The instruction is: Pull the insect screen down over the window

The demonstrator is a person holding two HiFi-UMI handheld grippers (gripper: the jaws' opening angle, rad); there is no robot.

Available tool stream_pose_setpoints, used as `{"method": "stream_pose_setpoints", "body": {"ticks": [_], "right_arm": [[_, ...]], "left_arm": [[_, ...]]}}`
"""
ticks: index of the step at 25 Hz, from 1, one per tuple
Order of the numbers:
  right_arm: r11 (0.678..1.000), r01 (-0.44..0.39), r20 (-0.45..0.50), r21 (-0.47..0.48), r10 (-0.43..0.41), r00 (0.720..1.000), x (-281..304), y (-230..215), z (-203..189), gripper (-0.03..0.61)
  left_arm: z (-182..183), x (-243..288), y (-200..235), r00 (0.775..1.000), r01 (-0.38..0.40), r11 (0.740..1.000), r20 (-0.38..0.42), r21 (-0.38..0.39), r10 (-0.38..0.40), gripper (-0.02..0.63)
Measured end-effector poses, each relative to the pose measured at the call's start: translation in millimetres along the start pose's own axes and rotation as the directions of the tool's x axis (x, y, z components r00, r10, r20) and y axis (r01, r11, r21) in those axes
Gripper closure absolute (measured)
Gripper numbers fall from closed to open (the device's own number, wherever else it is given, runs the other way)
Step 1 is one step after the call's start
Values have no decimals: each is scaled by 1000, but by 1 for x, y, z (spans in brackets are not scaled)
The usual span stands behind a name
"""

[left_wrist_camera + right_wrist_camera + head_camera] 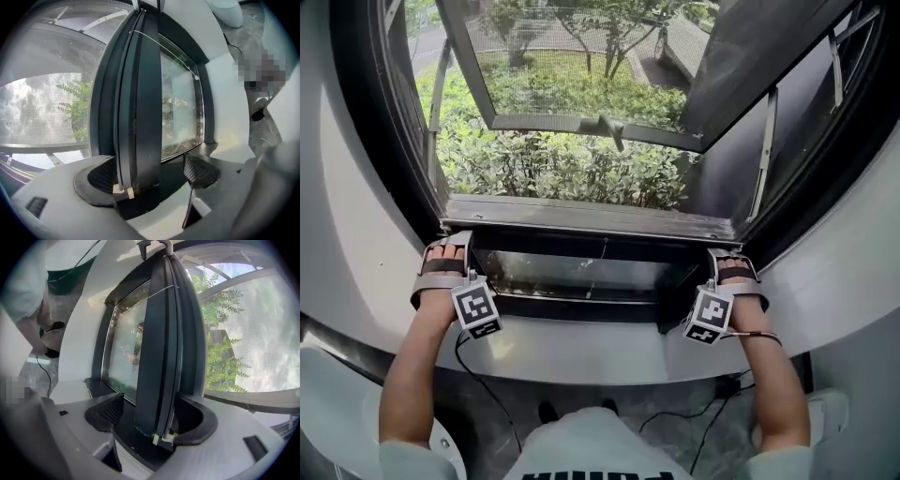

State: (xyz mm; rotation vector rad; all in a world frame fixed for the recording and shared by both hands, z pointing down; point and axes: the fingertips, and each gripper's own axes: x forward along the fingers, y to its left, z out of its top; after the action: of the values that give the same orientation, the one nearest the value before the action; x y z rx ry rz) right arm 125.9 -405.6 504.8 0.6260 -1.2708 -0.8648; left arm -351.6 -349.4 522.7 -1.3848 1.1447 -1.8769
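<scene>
Screen bar (581, 217) inside left gripper (150, 173), right gripper (152, 416) (jaws apart)

A white sill (581, 352) runs under the window. A thin black cable (487, 384) from the left gripper (453, 246) crosses it and drops to the grey, mottled floor (483, 427), where more cable (698, 412) lies at right.
</scene>
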Motion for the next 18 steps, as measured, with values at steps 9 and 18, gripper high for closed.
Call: {"method": "stream_pose_setpoints", "body": {"ticks": [9, 18], "right_arm": [[937, 342, -80, 72, -337, 938, 18, -6, 2, 235], [891, 432, -42, 139, -431, 901, 23, -18, 2, 236]], "left_arm": [[-4, 17, -7, 979, -198, 980, -59, -18, 197, 158], [-2, 24, 14, 941, -335, 942, -58, -17, 333, 149]]}}
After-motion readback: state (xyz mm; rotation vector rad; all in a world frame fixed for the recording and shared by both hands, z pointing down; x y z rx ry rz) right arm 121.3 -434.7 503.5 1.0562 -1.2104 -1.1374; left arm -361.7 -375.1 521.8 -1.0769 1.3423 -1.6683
